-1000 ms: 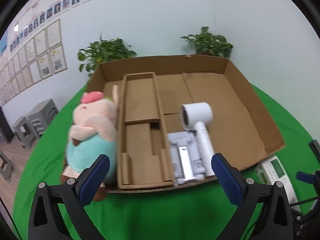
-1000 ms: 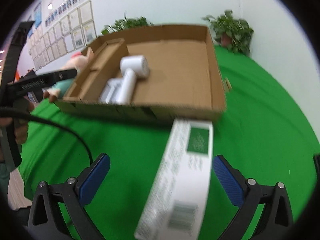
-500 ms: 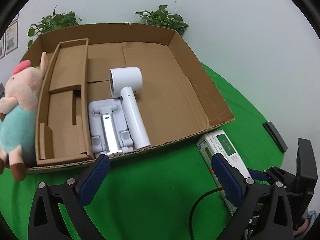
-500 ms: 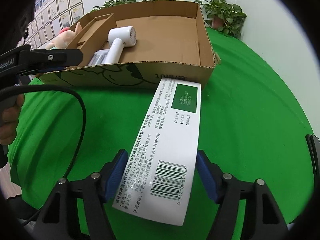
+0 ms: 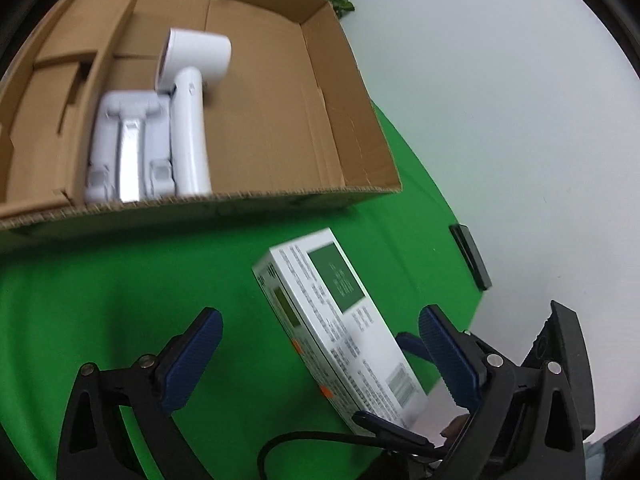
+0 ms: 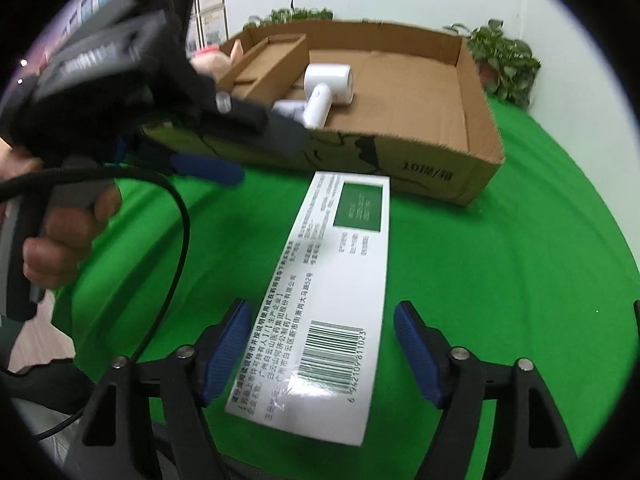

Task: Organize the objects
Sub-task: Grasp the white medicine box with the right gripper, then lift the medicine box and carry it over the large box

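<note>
A long white box with a green label and a barcode (image 6: 328, 292) lies between the blue pads of my right gripper (image 6: 322, 350); the pads stand just off its sides, so whether they grip it is unclear. The same box (image 5: 340, 328) shows in the left wrist view, raised and tilted above the green cloth. My left gripper (image 5: 320, 356) is open and empty, hovering over the box. The open cardboard box (image 5: 352, 120) holds a white hair dryer (image 5: 188, 100) and a white folding stand (image 5: 128, 148).
A pink plush pig (image 6: 212, 64) lies behind the cardboard box's left side. Potted plants (image 6: 504, 60) stand by the wall. A flat black object (image 5: 470, 256) lies at the green cloth's right edge. The left gripper's body and hand (image 6: 92, 80) fill the right view's left side.
My left gripper has swung right and down toward the white box. My right gripper's pads, tight on the box half a second ago, now stand a little wider.
</note>
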`<control>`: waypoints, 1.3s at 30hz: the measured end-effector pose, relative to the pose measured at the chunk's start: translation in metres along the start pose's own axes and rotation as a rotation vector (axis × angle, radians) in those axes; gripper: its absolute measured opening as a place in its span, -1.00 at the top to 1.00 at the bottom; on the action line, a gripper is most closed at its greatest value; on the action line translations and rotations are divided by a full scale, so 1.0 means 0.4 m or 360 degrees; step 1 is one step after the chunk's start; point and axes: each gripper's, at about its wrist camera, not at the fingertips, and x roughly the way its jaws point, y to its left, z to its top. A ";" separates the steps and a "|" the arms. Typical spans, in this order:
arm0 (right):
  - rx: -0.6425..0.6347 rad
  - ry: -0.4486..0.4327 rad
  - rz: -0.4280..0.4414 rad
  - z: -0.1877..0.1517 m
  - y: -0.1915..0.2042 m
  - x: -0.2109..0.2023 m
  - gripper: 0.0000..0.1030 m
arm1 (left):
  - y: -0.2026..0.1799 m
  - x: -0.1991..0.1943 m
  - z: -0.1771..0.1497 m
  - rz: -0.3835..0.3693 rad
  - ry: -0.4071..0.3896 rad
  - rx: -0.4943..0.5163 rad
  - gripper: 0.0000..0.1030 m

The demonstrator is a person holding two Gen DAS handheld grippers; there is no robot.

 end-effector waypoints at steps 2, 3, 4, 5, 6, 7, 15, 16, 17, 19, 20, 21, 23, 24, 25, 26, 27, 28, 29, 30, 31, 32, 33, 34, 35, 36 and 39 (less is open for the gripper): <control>0.0006 -0.0040 0.0017 -0.005 -0.006 -0.018 -0.53 | -0.001 0.017 -0.004 -0.0041 0.0037 -0.0003 -0.89; -0.0001 -0.0040 0.0023 -0.011 -0.007 -0.022 -0.53 | 0.000 0.030 -0.005 -0.0069 0.0063 -0.0019 -0.88; -0.0015 -0.0024 0.0024 -0.017 -0.006 -0.021 -0.53 | 0.003 0.041 -0.005 -0.0096 0.0088 -0.0043 -0.85; -0.0021 -0.0011 0.0018 -0.020 -0.007 -0.013 -0.53 | 0.006 0.055 -0.010 -0.0133 0.0121 -0.0079 -0.81; -0.0018 0.0022 -0.0018 -0.025 -0.004 -0.006 -0.53 | 0.012 0.073 -0.010 -0.0172 0.0171 -0.0125 -0.79; -0.0017 0.0040 -0.0026 -0.029 -0.003 0.000 -0.53 | 0.007 0.087 -0.026 -0.0197 0.0218 -0.0157 -0.72; 0.0055 0.0107 -0.0089 -0.033 -0.025 0.027 -0.20 | 0.019 0.144 -0.055 -0.0305 0.0313 -0.0234 -0.40; 0.0061 0.0107 -0.0084 -0.033 -0.027 0.028 -0.19 | 0.020 0.143 -0.056 -0.0306 0.0306 -0.0237 -0.40; 0.0076 0.0103 -0.0074 -0.032 -0.029 0.027 -0.19 | 0.021 0.143 -0.058 -0.0308 0.0300 -0.0241 -0.40; 0.0141 0.0102 -0.0040 -0.032 -0.038 0.027 -0.18 | 0.026 0.142 -0.060 -0.0317 0.0287 -0.0268 -0.40; 0.0212 0.0096 -0.0002 -0.030 -0.049 0.025 -0.18 | 0.029 0.142 -0.061 -0.0320 0.0283 -0.0280 -0.40; 0.0264 0.0092 0.0033 -0.029 -0.057 0.025 -0.17 | 0.030 0.142 -0.061 -0.0323 0.0283 -0.0287 -0.38; 0.0317 0.0087 0.0068 -0.029 -0.064 0.024 -0.17 | 0.032 0.142 -0.062 -0.0308 0.0280 -0.0290 -0.29; 0.0314 0.0087 0.0061 -0.029 -0.061 0.025 -0.17 | 0.033 0.141 -0.063 -0.0298 0.0276 -0.0293 -0.28; 0.0307 0.0084 0.0056 -0.029 -0.058 0.024 -0.17 | 0.034 0.140 -0.063 -0.0291 0.0271 -0.0290 -0.26; 0.0304 0.0083 0.0048 -0.027 -0.051 0.025 -0.17 | 0.032 0.138 -0.063 -0.0276 0.0267 -0.0272 -0.16; 0.0301 0.0082 0.0043 -0.027 -0.048 0.023 -0.16 | 0.032 0.137 -0.063 -0.0251 0.0260 -0.0256 -0.11; 0.0296 0.0081 0.0037 -0.027 -0.045 0.022 -0.16 | 0.034 0.135 -0.063 -0.0237 0.0253 -0.0254 -0.03; 0.0294 0.0076 0.0035 -0.027 -0.044 0.022 -0.16 | 0.036 0.133 -0.063 -0.0233 0.0249 -0.0256 0.07; 0.0296 0.0070 0.0032 -0.027 -0.042 0.019 -0.16 | 0.038 0.129 -0.062 -0.0223 0.0238 -0.0255 0.11; 0.0294 0.0063 0.0032 -0.028 -0.043 0.018 -0.16 | 0.040 0.126 -0.062 -0.0227 0.0230 -0.0257 0.10; 0.0285 0.0050 0.0026 -0.026 -0.042 0.015 -0.16 | 0.039 0.120 -0.061 -0.0226 0.0217 -0.0253 0.10; 0.0277 0.0042 0.0021 -0.025 -0.040 0.012 -0.16 | 0.037 0.115 -0.061 -0.0223 0.0205 -0.0245 0.11; 0.0271 0.0026 0.0015 -0.024 -0.037 0.007 -0.16 | 0.033 0.107 -0.059 -0.0218 0.0189 -0.0232 0.11; 0.0269 0.0009 0.0015 -0.023 -0.036 0.003 -0.15 | 0.029 0.099 -0.057 -0.0213 0.0175 -0.0220 0.11; 0.0266 -0.0011 0.0016 -0.020 -0.034 -0.002 -0.15 | 0.024 0.089 -0.054 -0.0209 0.0160 -0.0207 0.11; 0.0236 -0.0076 0.0003 -0.007 -0.025 -0.021 -0.15 | 0.010 0.058 -0.043 -0.0198 0.0110 -0.0167 0.12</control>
